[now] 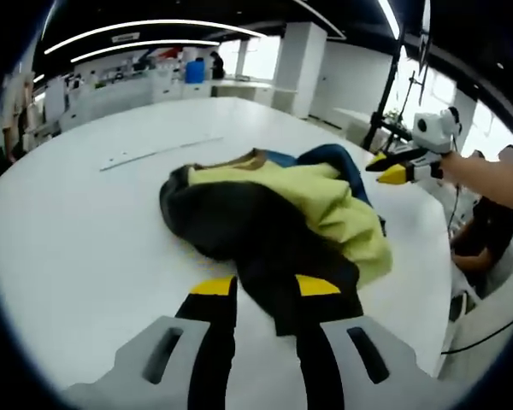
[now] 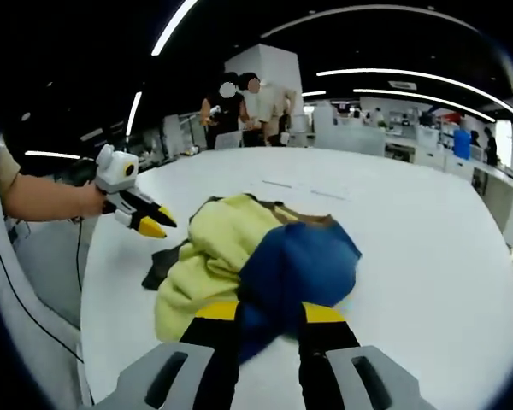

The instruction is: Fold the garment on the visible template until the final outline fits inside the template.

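A crumpled garment lies bunched in the middle of the round white table point(image 1: 77, 231). Its black part point(image 1: 239, 226) faces my left gripper point(image 1: 266, 286), with yellow fabric point(image 1: 325, 201) behind and a blue part point(image 1: 333, 158) at the far side. My left gripper's jaws stand apart and hold nothing; in the right gripper view it point(image 2: 158, 224) hovers left of the heap without touching it. My right gripper point(image 2: 269, 312) is open in front of the blue part point(image 2: 299, 265), beside the yellow fabric point(image 2: 209, 248). The left gripper view shows it point(image 1: 386, 168) in the air to the right of the garment.
Thin pale marks point(image 1: 158, 154) run across the table beyond the garment. The table edge point(image 1: 427, 325) curves close on the right, with a cable below it. A seated person point(image 1: 487, 231) is beside it. People point(image 2: 239, 102) stand at the far side, with desks behind.
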The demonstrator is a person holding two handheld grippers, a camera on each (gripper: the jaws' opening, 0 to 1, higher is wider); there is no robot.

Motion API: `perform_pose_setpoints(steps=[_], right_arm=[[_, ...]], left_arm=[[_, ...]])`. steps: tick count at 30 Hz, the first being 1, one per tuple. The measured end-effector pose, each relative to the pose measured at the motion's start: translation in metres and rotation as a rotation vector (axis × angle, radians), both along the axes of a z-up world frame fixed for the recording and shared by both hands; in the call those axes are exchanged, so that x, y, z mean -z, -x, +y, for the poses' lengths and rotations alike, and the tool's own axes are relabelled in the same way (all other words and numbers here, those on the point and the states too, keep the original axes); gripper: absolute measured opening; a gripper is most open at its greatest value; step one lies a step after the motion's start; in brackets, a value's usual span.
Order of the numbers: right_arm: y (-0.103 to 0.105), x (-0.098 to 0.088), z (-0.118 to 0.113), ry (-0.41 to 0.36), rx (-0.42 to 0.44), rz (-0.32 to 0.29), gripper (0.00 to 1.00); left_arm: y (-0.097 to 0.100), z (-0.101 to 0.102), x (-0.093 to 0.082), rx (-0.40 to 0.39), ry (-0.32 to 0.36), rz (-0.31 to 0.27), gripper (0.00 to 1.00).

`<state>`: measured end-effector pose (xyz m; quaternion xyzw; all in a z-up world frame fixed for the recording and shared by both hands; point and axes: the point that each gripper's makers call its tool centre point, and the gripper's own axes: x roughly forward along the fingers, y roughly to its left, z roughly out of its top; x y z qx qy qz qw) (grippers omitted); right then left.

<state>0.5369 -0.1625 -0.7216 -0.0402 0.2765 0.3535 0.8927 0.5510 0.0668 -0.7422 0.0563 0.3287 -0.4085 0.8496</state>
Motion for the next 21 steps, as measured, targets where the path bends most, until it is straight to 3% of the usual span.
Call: perform_pose_setpoints(steps=[8, 21], right_arm=[[0.004, 0.014, 0.009, 0.017, -0.032, 0.028, 0.14], [0.005, 0.020, 0.012, 0.027, -0.045, 0.042, 0.12]], left_arm=[[0.001, 0.002, 0.010, -0.002, -0.016, 0.020, 0.20], [0.003, 0.003, 0.022, -0.007, -0.022, 0.055, 0.15]])
